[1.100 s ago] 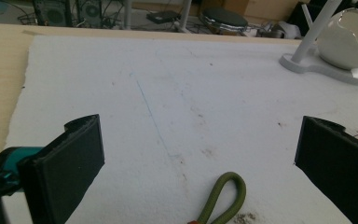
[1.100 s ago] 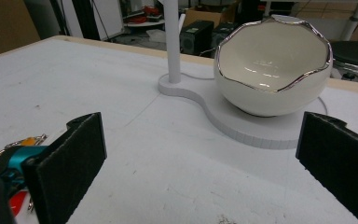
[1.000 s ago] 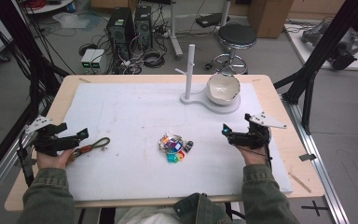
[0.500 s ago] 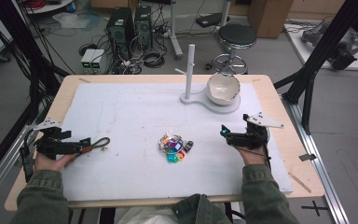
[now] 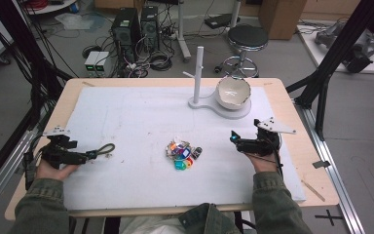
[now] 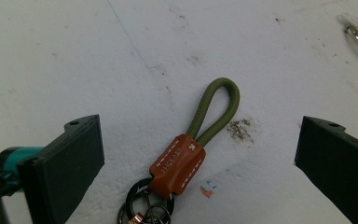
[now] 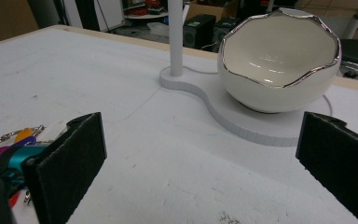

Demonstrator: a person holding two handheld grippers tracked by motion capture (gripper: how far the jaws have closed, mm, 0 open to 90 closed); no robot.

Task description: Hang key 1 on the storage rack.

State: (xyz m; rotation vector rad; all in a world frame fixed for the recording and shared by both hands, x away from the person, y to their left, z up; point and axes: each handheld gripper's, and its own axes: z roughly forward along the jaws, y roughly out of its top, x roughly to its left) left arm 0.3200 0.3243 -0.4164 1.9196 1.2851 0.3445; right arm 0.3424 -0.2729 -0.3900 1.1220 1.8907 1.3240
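White bowl (image 7: 279, 60) (silver-rimmed) on stand (image 7: 261, 123)

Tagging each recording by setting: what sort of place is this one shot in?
Most likely a lab or workshop set up for recording, not a home. Black desktop computer towers stand on the floor amid loose cables, a black frame strut flanks the white-covered wooden table, and a black round stool stands behind.

Glossy ceramic bowl (image 7: 278, 60), stitched leather key fob (image 6: 177, 163)
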